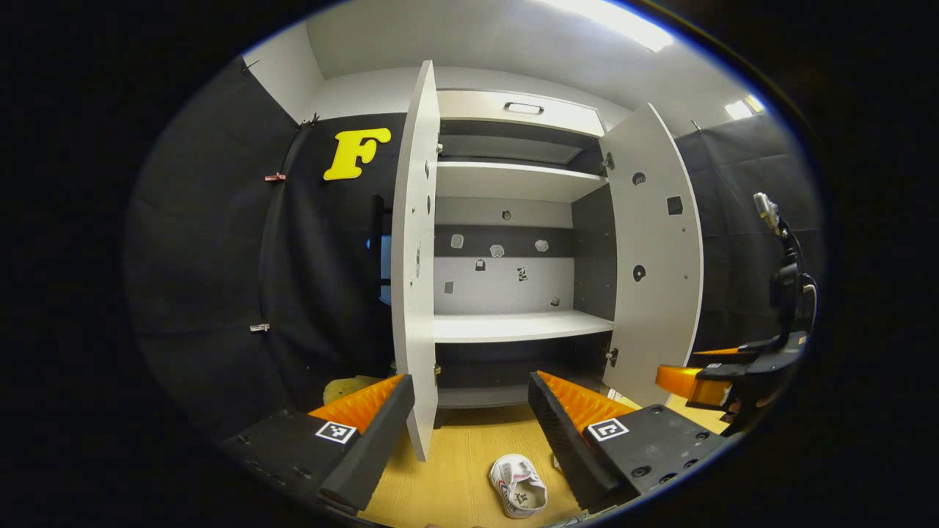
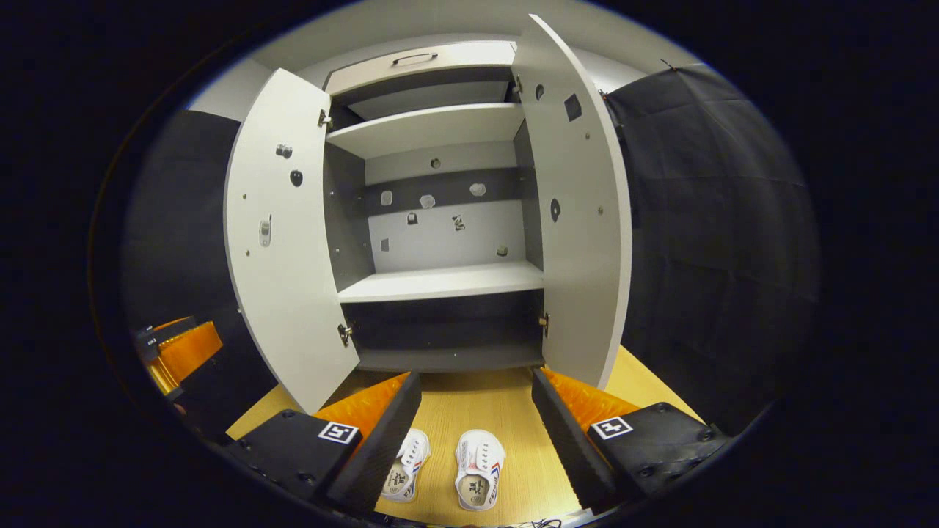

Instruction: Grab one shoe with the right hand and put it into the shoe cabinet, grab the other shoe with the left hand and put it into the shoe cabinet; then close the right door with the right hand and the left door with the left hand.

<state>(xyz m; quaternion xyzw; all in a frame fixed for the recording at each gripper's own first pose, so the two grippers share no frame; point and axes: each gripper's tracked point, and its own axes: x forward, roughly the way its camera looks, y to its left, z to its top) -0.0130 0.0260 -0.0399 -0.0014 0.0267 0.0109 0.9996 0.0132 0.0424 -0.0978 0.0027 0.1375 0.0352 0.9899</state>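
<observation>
While both doors stand open, the shoe cabinet (image 2: 440, 282) is shown with bare shelves; nothing has been placed inside. Two white shoes (image 2: 478, 469) lie side by side on the wooden floor (image 2: 477, 400) before it. The right tool (image 2: 475, 433) hangs spread above them, the left tool (image 1: 469, 433) likewise spread. The first step is judged pending: the right tool must be lowered onto one shoe.
</observation>
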